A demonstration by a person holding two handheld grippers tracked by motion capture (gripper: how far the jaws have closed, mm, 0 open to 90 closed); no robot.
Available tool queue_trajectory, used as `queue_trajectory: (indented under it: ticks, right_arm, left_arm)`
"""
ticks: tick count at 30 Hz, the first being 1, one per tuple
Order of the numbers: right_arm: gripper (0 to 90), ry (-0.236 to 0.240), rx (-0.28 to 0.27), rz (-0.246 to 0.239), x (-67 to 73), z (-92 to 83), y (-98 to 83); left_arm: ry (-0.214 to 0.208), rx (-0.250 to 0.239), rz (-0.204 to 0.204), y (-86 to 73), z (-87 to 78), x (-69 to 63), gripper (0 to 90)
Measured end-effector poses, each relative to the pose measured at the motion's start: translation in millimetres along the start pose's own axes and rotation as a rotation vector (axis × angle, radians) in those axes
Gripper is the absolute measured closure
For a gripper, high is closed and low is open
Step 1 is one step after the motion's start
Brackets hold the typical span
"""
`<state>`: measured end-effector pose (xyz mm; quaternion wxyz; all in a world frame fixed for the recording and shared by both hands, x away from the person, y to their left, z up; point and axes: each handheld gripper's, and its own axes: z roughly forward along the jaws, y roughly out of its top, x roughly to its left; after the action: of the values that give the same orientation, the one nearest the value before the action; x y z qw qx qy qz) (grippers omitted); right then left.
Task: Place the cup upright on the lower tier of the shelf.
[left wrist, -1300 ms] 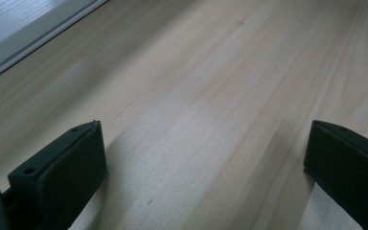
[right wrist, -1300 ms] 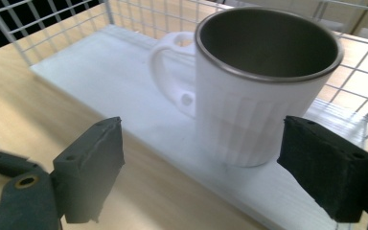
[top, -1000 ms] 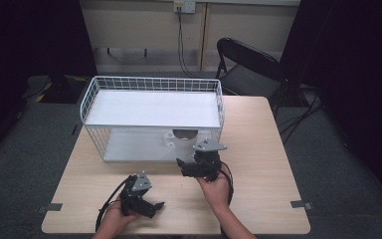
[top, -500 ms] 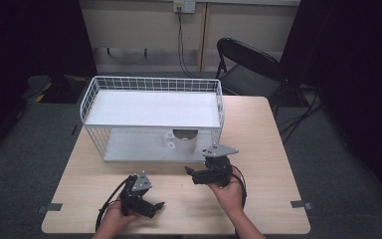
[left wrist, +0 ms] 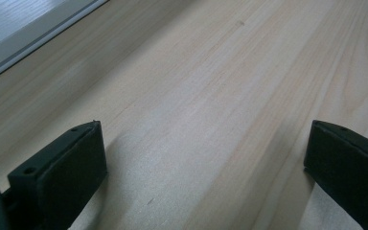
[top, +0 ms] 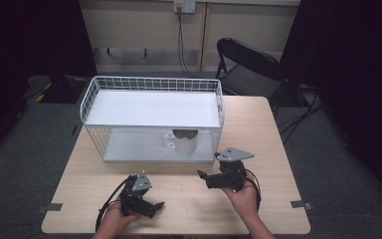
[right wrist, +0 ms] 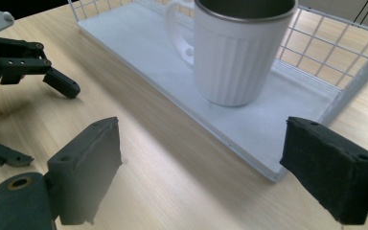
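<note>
A white ribbed mug (top: 184, 141) stands upright on the lower board of a white wire shelf rack (top: 151, 83) at mid-table. In the right gripper view the mug (right wrist: 239, 52) sits just beyond the jaws, handle to its left. My right gripper (top: 204, 178) is open and empty over the table in front of the rack, its jaws (right wrist: 201, 177) wide apart and clear of the mug. My left gripper (top: 155, 208) rests near the table's front edge, open, with bare wood between its jaws (left wrist: 201, 177). It also appears at the left of the right gripper view (right wrist: 48, 123).
The rack's lower board (right wrist: 268, 139) ends in a thin white edge near the right gripper. The wooden table (top: 268, 134) has bare surface right of the rack. A black folding chair (top: 248, 64) stands behind the table.
My right gripper has drawn back from the rack, toward the person and a little to the right. The mug stays on the lower board. The left gripper has not moved.
</note>
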<state>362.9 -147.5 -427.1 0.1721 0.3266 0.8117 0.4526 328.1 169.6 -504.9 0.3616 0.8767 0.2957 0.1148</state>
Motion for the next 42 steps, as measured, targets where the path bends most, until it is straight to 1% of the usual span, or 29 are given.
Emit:
queue_trajectory:
  ticks: [1,3,10,16,20,25,31,42]
  right_arm:
    - [12.3,-0.003,-0.001,-0.002,-1.3,-1.4,-1.0]
    - [12.3,0.005,-0.001,0.003,-3.9,-4.3,-3.3]
    - [12.2,0.005,0.001,-0.009,-10.1,-12.0,-12.3]
    - [12.3,0.008,0.007,0.003,-14.4,-15.8,-19.7]
    - [12.2,0.007,0.020,-0.007,-16.3,-18.1,-23.9]
    - [12.2,-0.001,0.036,-0.031,-18.5,-21.2,-29.8]
    - [12.2,-0.015,0.040,-0.025,-22.9,-26.2,-37.8]
    - [12.3,-0.019,0.043,-0.020,-31.2,-35.1,-51.9]
  left_arm:
    - [0.000,0.000,0.000,0.0,0.0,0.0,0.0]
    - [0.000,0.000,0.000,0.0,0.0,0.0,0.0]
    - [0.000,0.000,0.000,0.0,0.0,0.0,0.0]
    - [0.001,0.000,0.000,0.0,0.0,0.0,0.0]
    - [0.000,-0.001,-0.001,0.0,0.1,-0.1,0.0]
    - [0.000,-0.001,-0.001,0.0,0.0,0.0,0.0]
    - [0.000,0.000,0.000,0.0,0.0,0.0,0.0]
    - [0.000,0.000,0.000,0.0,0.0,0.0,0.0]
